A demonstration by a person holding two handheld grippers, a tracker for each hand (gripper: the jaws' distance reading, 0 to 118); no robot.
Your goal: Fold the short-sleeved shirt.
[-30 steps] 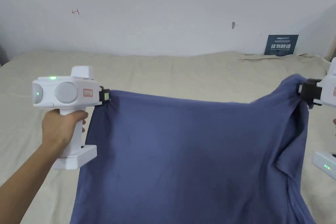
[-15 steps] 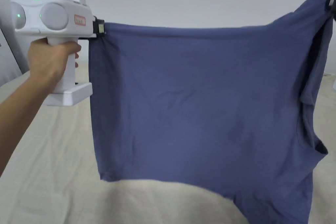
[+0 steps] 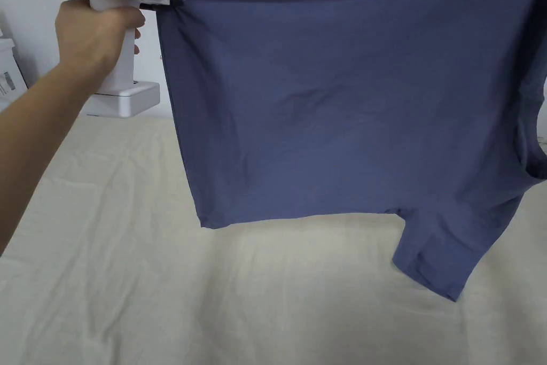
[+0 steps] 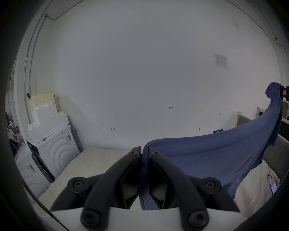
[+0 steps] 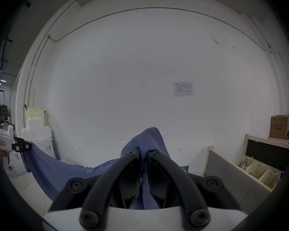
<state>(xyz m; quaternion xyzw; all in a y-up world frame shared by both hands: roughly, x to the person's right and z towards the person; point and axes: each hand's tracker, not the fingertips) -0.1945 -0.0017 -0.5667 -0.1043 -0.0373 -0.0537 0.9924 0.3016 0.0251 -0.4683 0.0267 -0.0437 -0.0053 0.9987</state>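
— Blue, plain, soft knit: the short-sleeved shirt (image 3: pixel 342 104) hangs spread wide in the air above the bed (image 3: pixel 160 296), its top edge stretched almost straight, one sleeve dangling at the lower right.

— And who has it?

— The left gripper (image 4: pixel 144 153) has its jaws closed on one top corner; the cloth runs down between them. The right gripper (image 5: pixel 143 151) pinches the other corner the same way, with a bunch of fabric poking up past its tips.

— What's around?

— A cream sheet covers the bed below. White appliances (image 4: pixel 52 149) stacked with white boxes stand left of the bed by the white wall (image 4: pixel 140 68). A cardboard box (image 5: pixel 279 126) and pale baskets (image 5: pixel 257 169) sit to the right.
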